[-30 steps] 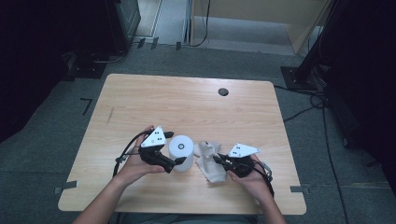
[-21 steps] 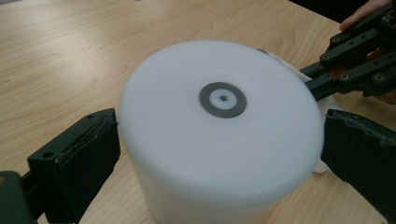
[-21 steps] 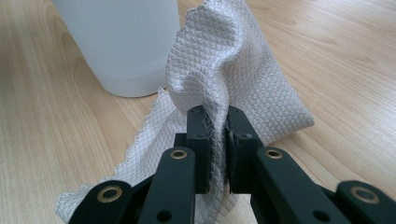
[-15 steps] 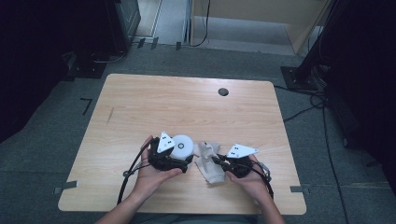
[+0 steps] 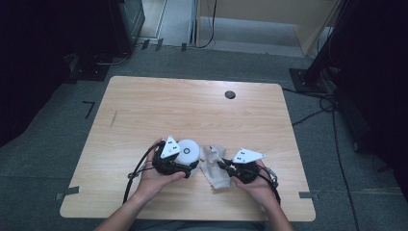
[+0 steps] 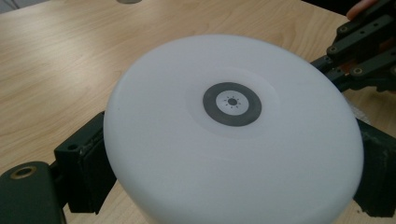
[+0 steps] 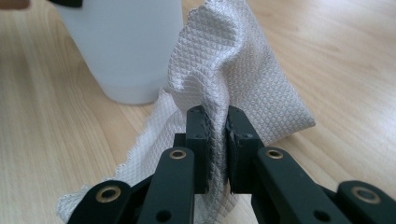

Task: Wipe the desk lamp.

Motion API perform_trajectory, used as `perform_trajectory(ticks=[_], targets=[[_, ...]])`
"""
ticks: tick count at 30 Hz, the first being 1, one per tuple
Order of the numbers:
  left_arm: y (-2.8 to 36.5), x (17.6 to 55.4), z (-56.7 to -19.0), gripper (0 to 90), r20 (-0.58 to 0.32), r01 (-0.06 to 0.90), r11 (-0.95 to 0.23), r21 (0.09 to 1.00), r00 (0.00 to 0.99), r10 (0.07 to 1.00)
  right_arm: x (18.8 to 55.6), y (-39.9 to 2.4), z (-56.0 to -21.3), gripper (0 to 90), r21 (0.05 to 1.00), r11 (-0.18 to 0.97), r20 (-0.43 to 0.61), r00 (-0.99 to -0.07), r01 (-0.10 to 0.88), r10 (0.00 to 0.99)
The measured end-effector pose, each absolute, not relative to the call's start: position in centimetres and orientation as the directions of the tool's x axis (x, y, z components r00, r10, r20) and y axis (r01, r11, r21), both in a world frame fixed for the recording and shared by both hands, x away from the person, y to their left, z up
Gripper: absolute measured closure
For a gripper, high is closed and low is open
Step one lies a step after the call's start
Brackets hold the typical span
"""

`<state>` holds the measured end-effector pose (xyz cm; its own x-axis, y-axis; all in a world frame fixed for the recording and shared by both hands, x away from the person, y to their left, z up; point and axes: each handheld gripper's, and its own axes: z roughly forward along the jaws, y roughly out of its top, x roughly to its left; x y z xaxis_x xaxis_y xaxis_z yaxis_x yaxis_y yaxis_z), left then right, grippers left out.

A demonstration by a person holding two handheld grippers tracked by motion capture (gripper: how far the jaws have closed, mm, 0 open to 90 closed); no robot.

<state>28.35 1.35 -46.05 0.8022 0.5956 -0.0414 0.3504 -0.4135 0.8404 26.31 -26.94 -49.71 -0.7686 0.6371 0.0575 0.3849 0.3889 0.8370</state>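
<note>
Pale wood makes up the table (image 5: 192, 106), which stands on grey carpet with dark stands around it. At six o'clock on the table, the left gripper (image 5: 185, 168) has just been closing its jaws, and they now flank one white round container (image 6: 233, 140) on both sides. At four o'clock of the container, the right gripper (image 5: 222, 164) pinches one white woven cloth (image 7: 243, 79) tightly between narrow jaws.

No readable text anywhere; the white container's lid (image 6: 232, 102) bears just a grey ring mark.
</note>
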Motion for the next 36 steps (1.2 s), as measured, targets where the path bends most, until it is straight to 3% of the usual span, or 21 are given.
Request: perform_trajectory(ticks=[9, 18, 31, 36], targets=[[2.4, 29.0, -46.3, 8.2, -0.044, 0.254, -0.444, 0.859, 0.902, 0.43, 25.1, -25.4, -47.2, 84.1, 0.9, 0.319, 0.065, -0.815, 0.296, 0.575], [2.8, 29.2, -46.6, 8.3, -0.049, 0.222, -0.442, 0.869, 0.928, 0.37, 23.2, -23.3, -45.0, 84.1, 0.931, 0.316, -0.002, -0.863, 0.182, 0.504], [3.0, 29.1, -46.7, 8.1, -0.043, 0.208, -0.446, 0.87, 0.935, 0.352, 24.4, -21.6, -50.1, 83.9, 0.818, 0.487, 0.04, -0.875, 0.306, 0.482], [3.0, 29.1, -46.7, 8.1, -0.043, 0.211, -0.447, 0.87, 0.933, 0.357, 24.4, -21.4, -50.0, 83.9, 0.811, 0.5, 0.025, -0.873, 0.302, 0.487]])
